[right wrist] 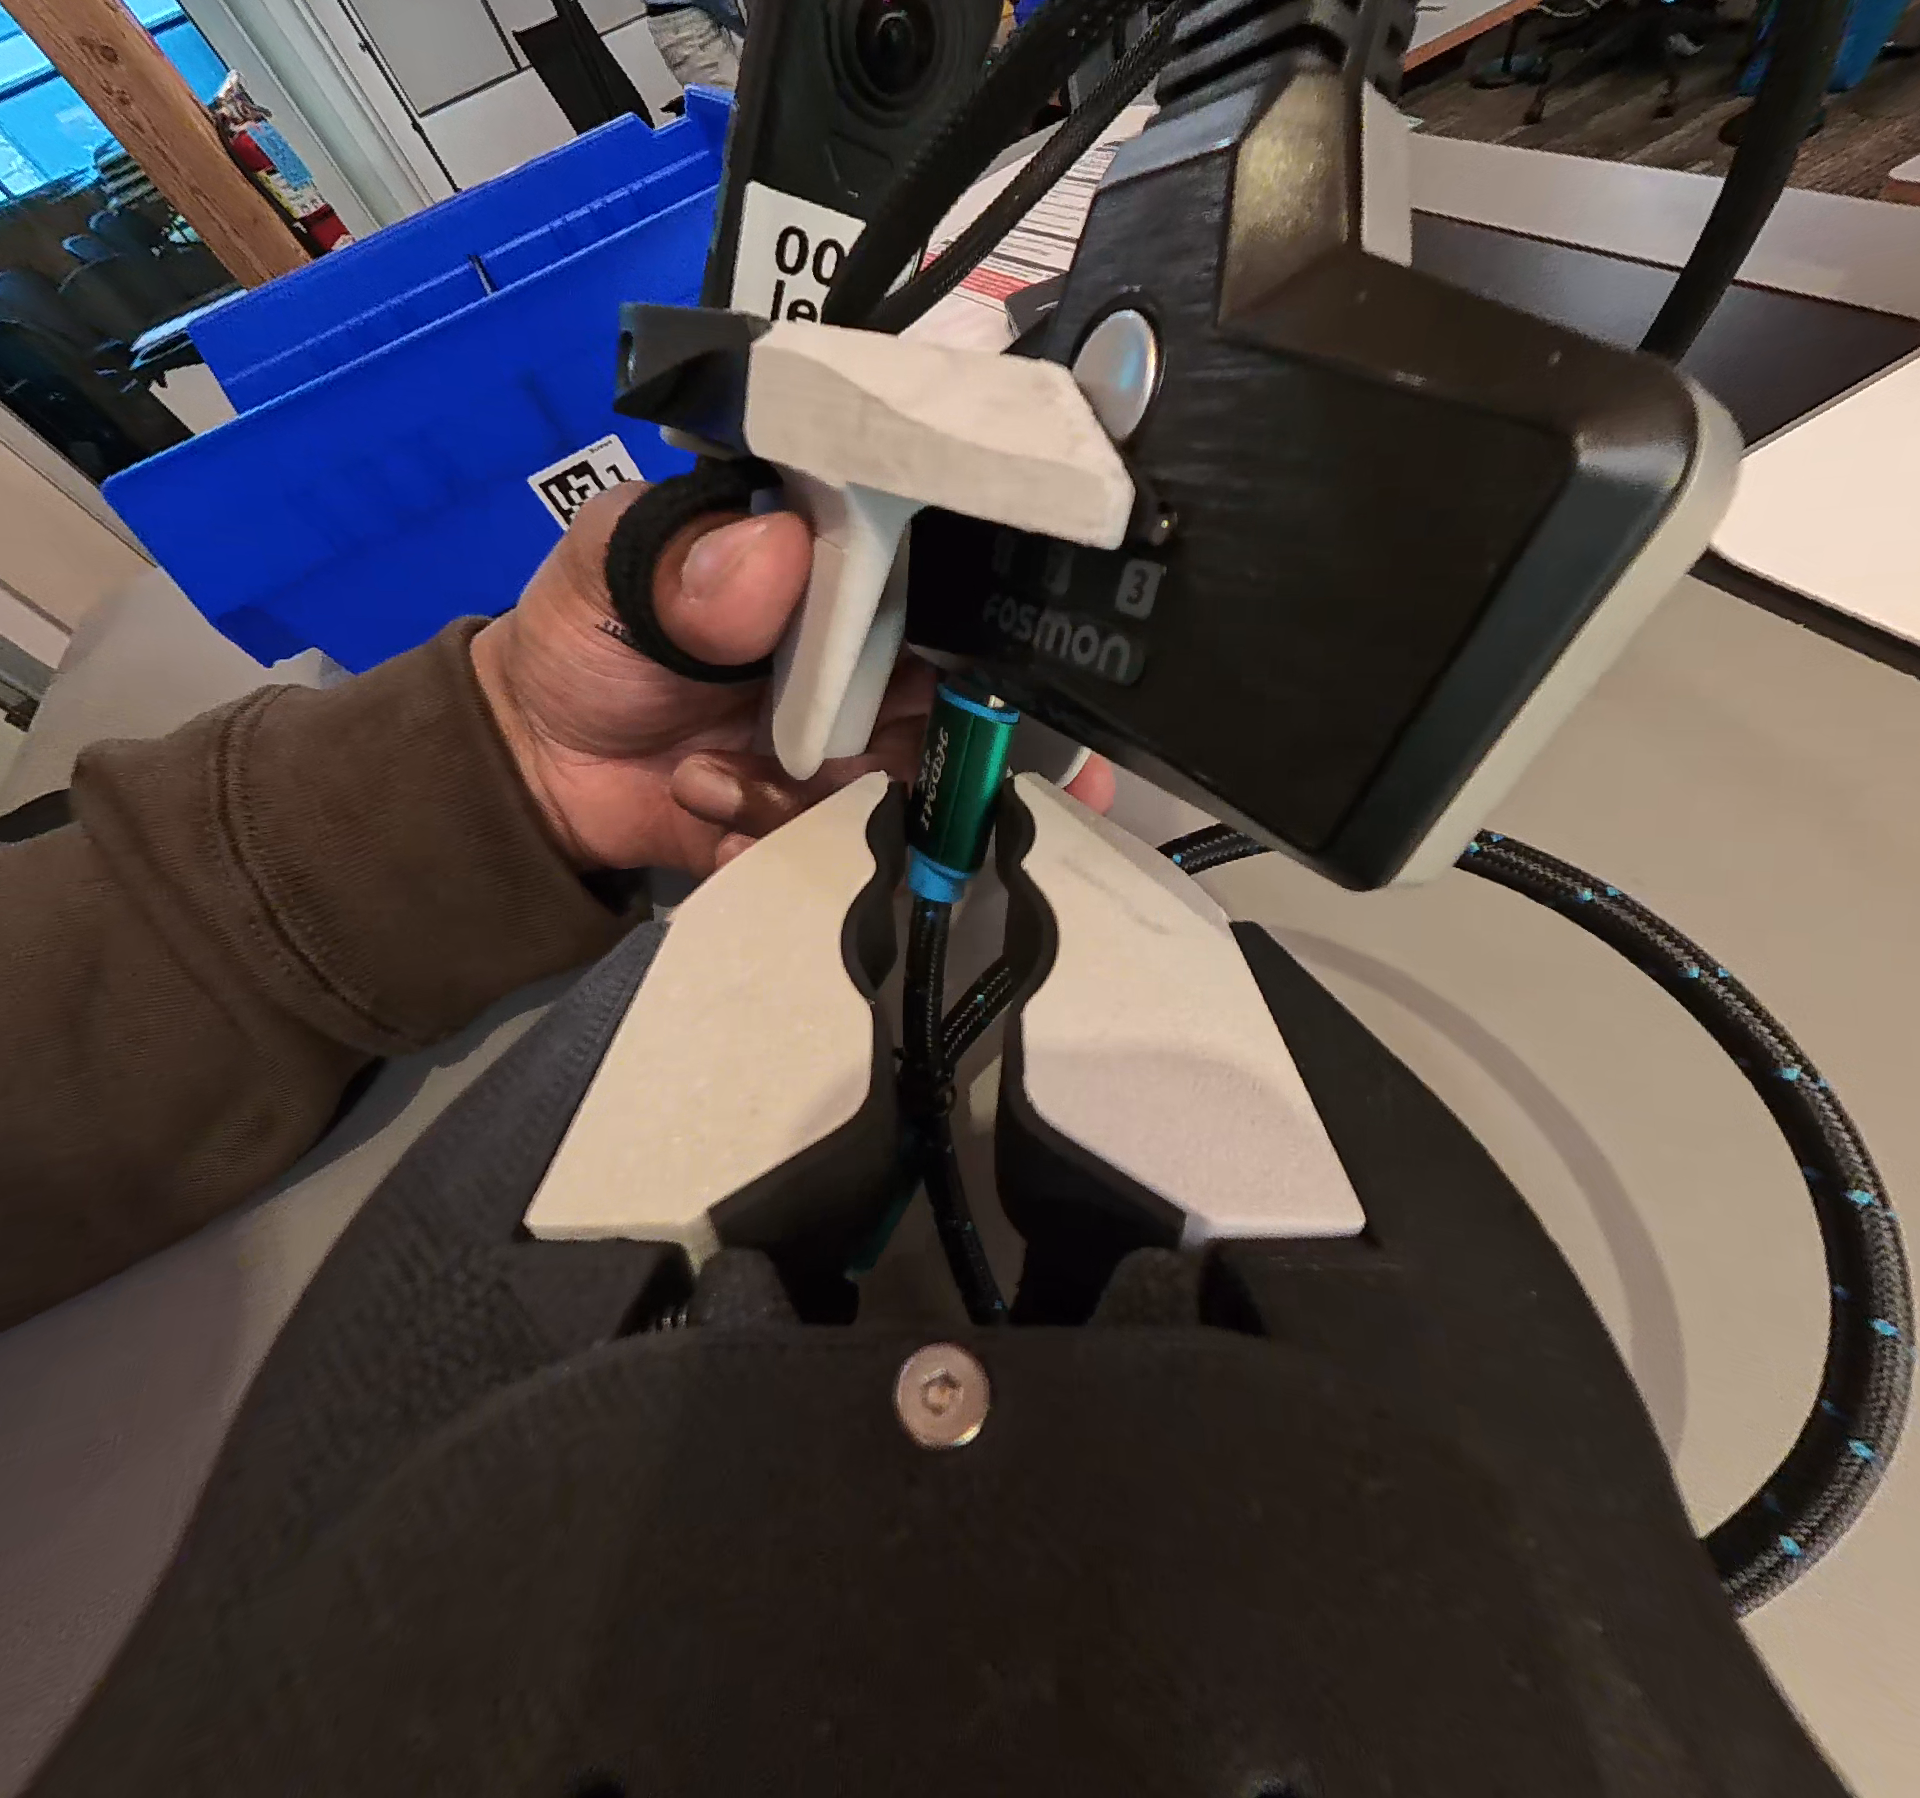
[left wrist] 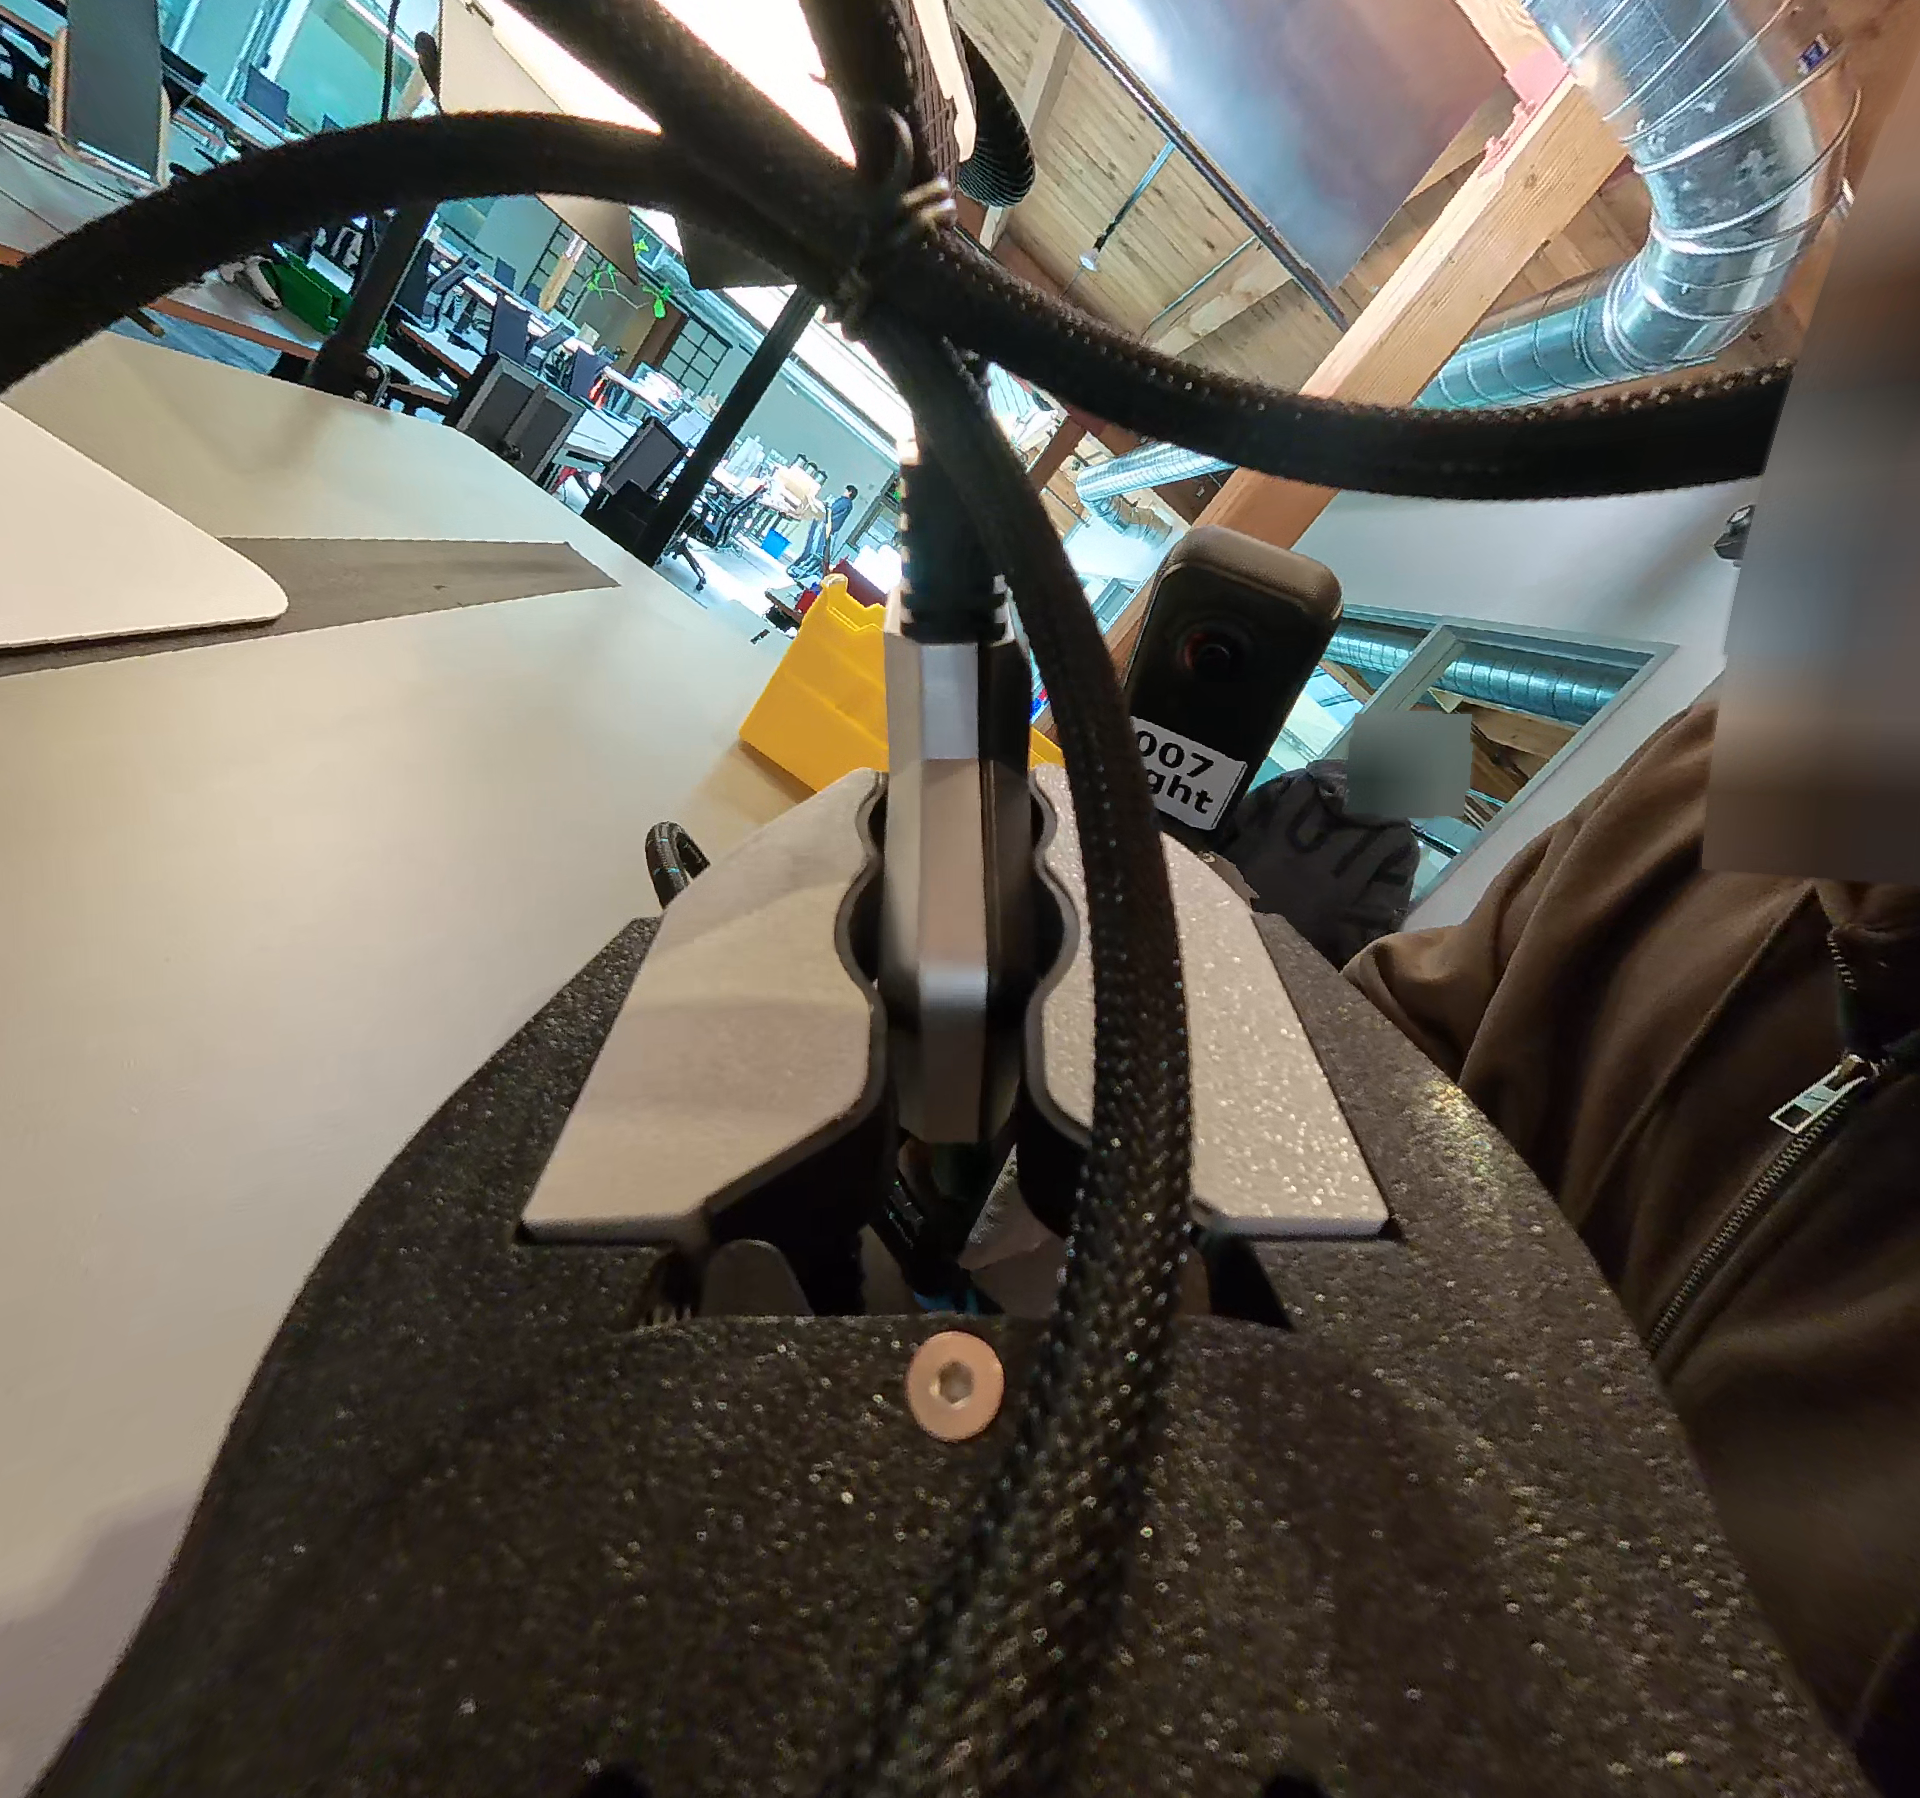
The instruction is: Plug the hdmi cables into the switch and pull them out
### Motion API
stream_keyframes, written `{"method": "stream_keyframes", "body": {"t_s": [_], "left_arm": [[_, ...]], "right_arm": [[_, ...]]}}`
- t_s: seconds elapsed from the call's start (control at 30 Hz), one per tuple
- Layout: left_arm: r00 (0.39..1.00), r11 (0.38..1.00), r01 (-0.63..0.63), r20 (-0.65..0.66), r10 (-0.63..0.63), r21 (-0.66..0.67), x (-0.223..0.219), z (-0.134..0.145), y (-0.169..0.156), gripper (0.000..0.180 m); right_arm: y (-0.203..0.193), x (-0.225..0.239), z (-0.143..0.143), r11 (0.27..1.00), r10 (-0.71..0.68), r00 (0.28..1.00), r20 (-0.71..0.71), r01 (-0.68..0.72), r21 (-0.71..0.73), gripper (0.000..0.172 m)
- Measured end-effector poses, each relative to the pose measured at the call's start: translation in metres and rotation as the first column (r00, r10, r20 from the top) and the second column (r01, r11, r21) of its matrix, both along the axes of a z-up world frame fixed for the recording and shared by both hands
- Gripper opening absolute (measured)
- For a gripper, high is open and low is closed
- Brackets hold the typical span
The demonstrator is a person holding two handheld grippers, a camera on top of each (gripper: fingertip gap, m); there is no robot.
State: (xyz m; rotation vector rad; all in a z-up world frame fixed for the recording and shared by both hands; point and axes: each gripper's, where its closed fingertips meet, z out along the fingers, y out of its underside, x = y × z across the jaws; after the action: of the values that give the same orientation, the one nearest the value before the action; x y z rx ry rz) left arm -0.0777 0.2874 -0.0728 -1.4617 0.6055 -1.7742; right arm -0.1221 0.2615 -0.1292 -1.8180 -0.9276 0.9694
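Observation:
My left gripper (left wrist: 956, 798) is shut on a flat black switch box (left wrist: 935, 875), seen edge-on between its pads. In the right wrist view the same box (right wrist: 1351, 553) is held up over the table, with a white finger (right wrist: 935, 439) of the left gripper across its face. My right gripper (right wrist: 951, 803) is shut on a green metal plug (right wrist: 961, 777) with a black-and-blue braided cable (right wrist: 925, 979). The plug's tip sits at the lower edge of the box. A hand (right wrist: 644, 709) holds the left gripper's handle.
The braided cable loops over the grey table (right wrist: 1558, 917) at the right (right wrist: 1818, 1177). A blue bin (right wrist: 416, 398) stands behind the hand. A yellow bin (left wrist: 821, 699) and a white mat (left wrist: 104, 553) lie on the table. Black sleeved cables (left wrist: 623, 159) hang overhead. The gap from one gripper's tips to the other's is roughly 7 cm.

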Motion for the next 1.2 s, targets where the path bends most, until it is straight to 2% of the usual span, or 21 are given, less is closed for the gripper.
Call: {"method": "stream_keyframes", "body": {"t_s": [0.47, 0.73, 0.9, 1.2], "left_arm": [[0.999, 1.000, 0.002, -0.041, -0.002, 0.006, 0.0052, -0.0040, -0.0011, 0.021], [1.000, 1.000, -0.016, -0.001, 0.016, 0.024, 0.0033, 0.0016, 0.0008, 0.020], [0.999, 0.999, -0.027, 0.040, 0.026, 0.017, -0.0019, 0.0059, 0.0024, 0.020], [0.999, 0.999, -0.046, 0.022, 0.046, 0.014, -0.0023, 0.0042, 0.0056, 0.020]], "right_arm": [[0.0012, -0.0017, -0.0040, 0.999, -0.031, 0.999, 0.044, 0.030, 0.020, 0.018], [0.0000, -0.0017, 0.0006, 0.994, -0.001, 0.997, -0.080, -0.008, -0.112, 0.013], [0.0000, 0.0009, 0.0049, 0.991, 0.021, 0.992, -0.125, -0.037, -0.129, 0.013], [0.0004, 0.0032, 0.0049, 0.988, 0.025, 0.991, -0.131, -0.045, -0.149, 0.013]]}}
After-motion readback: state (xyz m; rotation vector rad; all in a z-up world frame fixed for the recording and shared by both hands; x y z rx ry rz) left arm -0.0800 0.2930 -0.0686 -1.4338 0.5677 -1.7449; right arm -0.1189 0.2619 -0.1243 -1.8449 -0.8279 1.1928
